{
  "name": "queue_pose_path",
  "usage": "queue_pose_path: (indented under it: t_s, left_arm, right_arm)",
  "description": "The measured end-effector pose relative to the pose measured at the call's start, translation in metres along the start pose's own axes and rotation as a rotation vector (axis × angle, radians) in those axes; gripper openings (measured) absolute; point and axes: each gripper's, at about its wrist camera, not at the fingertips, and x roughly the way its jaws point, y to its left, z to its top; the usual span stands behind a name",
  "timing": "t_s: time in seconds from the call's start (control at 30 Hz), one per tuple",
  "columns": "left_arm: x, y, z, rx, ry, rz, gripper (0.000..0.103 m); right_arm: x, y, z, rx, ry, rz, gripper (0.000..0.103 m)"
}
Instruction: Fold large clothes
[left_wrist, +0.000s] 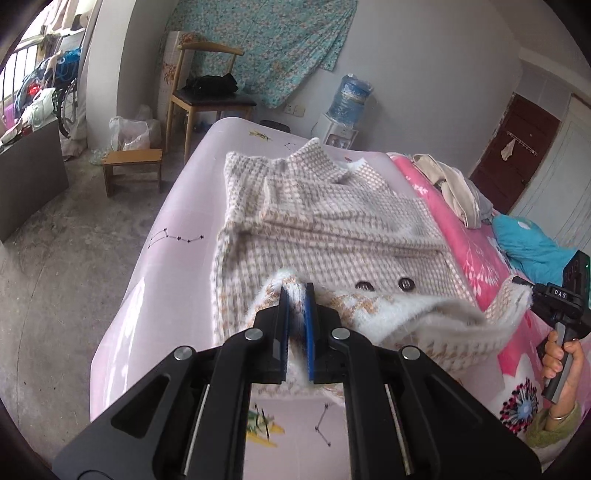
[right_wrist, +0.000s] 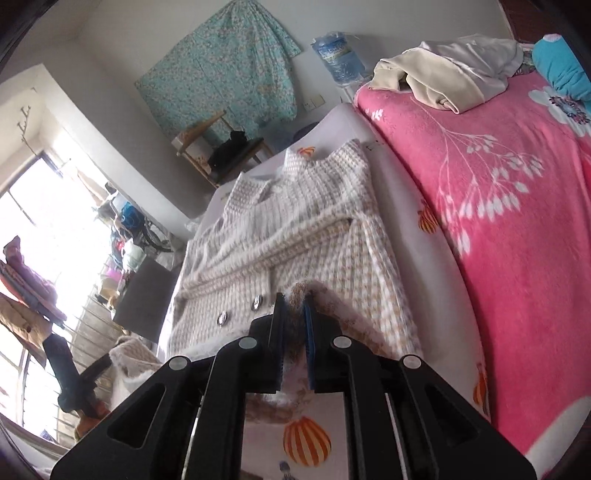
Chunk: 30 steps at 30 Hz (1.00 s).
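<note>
looking along the left gripper (left_wrist: 296, 295), its jaws are clenched on the near hem of the knitted coat (left_wrist: 332, 225), which lies flat on the pale sheet (left_wrist: 173, 206), lifted so the bottom can fold toward the collar. from the right wrist, the right gripper (right_wrist: 293, 306) pinches the hem's other corner, likely keeping the fold edge straight.

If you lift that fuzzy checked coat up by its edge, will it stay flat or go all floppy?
Probably floppy: the checked coat already sags between the left gripper and the right gripper, both shut on its bottom edge. Its fuzzy knit looks thick, so it may feel fairly heavy. The fluff likely helps it not slip.
</note>
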Motion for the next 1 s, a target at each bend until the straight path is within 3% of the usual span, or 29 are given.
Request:
queue_pose_path:
  t_s: [0.1, 0.13, 0.17, 0.2, 0.27, 0.37, 0.5, 0.6, 0.67, 0.73, 0.83, 1.0]
  left_arm:
    - [0.029, 0.013, 0.024, -0.05, 0.002, -0.01, 0.015]
    - [0.039, 0.019, 0.028, -0.076, 0.021, -0.019, 0.017]
    - [0.048, 0.024, 0.031, -0.108, 0.049, -0.026, 0.025]
    - [0.054, 0.028, 0.032, -0.132, 0.055, -0.02, 0.044]
    - [0.052, 0.032, 0.03, -0.139, 0.008, 0.018, 0.059]
    - [0.047, 0.032, 0.025, -0.12, -0.001, 0.011, 0.059]
    - [0.041, -0.003, 0.009, 0.03, 0.03, -0.07, 0.058]
    - [0.055, -0.04, -0.005, 0.15, 0.088, -0.135, 0.058]
    - [0.073, -0.059, -0.015, 0.186, 0.121, -0.156, 0.055]
    - [0.092, -0.072, -0.027, 0.194, 0.182, -0.186, 0.044]
    - [0.113, -0.078, -0.05, 0.225, 0.266, -0.134, 0.045]
    - [0.105, -0.059, -0.057, 0.12, 0.269, -0.191, 0.043]
  right_arm:
    - [0.032, -0.012, 0.022, 0.046, -0.007, 0.003, 0.026]
    - [0.04, -0.017, 0.026, 0.057, -0.023, -0.035, 0.048]
    - [0.045, -0.022, 0.029, 0.068, -0.04, -0.064, 0.068]
    - [0.049, -0.028, 0.029, 0.076, -0.049, -0.078, 0.07]
    - [0.054, -0.037, 0.026, 0.094, -0.044, -0.088, 0.07]
    - [0.055, -0.033, 0.011, 0.029, -0.019, -0.107, 0.07]
    - [0.062, 0.014, -0.02, -0.247, 0.043, -0.135, 0.069]
    - [0.078, 0.055, -0.042, -0.455, 0.083, -0.16, 0.056]
    - [0.095, 0.071, -0.053, -0.531, 0.122, -0.182, 0.04]
    - [0.108, 0.076, -0.059, -0.554, 0.179, -0.193, 0.031]
    - [0.123, 0.06, -0.076, -0.542, 0.301, -0.257, 0.021]
    - [0.11, 0.052, -0.087, -0.529, 0.317, -0.283, 0.02]
